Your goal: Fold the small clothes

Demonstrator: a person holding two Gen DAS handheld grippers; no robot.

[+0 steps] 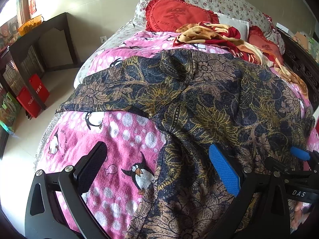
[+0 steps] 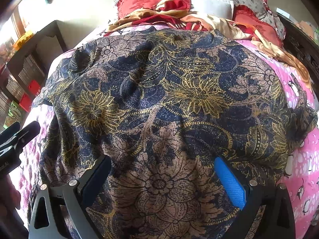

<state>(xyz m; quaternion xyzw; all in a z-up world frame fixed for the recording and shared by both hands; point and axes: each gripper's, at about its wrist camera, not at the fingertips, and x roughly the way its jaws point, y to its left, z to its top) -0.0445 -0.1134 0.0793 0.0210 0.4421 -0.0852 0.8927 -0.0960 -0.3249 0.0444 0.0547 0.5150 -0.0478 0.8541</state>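
Observation:
A floral garment [image 1: 209, 99] in navy, tan and gold lies spread and wrinkled on a pink penguin blanket [image 1: 123, 139] on the bed. My left gripper [image 1: 159, 161] is open, hovering low over the garment's near left edge, its black finger over the blanket and its blue finger over the fabric. In the right wrist view the garment [image 2: 169, 91] fills most of the frame. My right gripper [image 2: 163, 173] is open just above its near hem, nothing pinched. The right gripper's blue fingertip [image 1: 299, 153] shows at the left view's right edge; the left gripper [image 2: 18, 137] shows at the right view's left edge.
Red heart cushions [image 1: 175, 14], floral pillows [image 1: 225, 2] and a crumpled red-and-tan blanket [image 1: 219, 33] lie at the head of the bed. A dark shelf unit [image 1: 30, 45], red bags [image 1: 33, 95] and tiled floor are to the left. A dark carved bed frame [image 1: 301, 65] runs along the right.

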